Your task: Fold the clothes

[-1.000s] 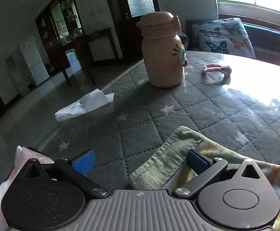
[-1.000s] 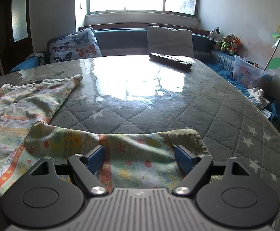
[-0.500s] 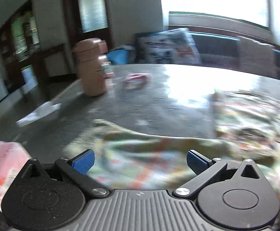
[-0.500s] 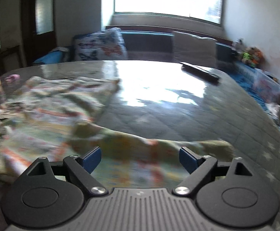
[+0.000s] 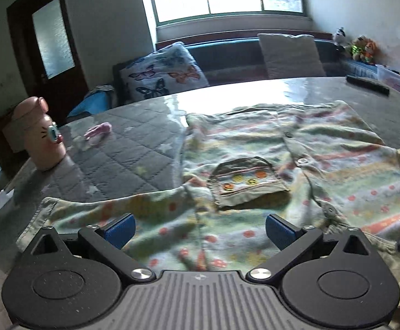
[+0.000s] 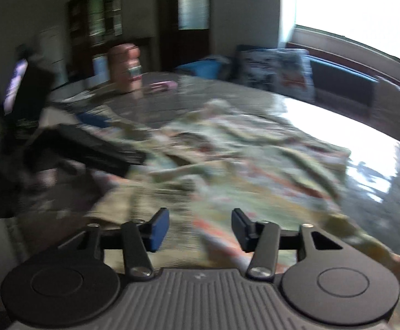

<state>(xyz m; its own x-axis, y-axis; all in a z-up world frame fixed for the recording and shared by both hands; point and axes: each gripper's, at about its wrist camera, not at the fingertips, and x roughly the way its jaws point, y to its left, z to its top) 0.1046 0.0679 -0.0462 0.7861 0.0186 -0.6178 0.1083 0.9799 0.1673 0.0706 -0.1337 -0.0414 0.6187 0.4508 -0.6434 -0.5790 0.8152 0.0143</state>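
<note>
A round table under a quilted grey star-print cover and glossy clear sheet carries the garment, a striped, dotted soft knit top spread rumpled across the near half, with a ribbed olive pocket and snap buttons down the front. Its near hem runs under both tools and is cut off there. The right wrist view is heavily blurred. The left gripper has its jaws wide apart above the cloth. The right gripper is closing, cloth beneath, pads not pressing. A pink bottle stands at the far left edge.
</note>
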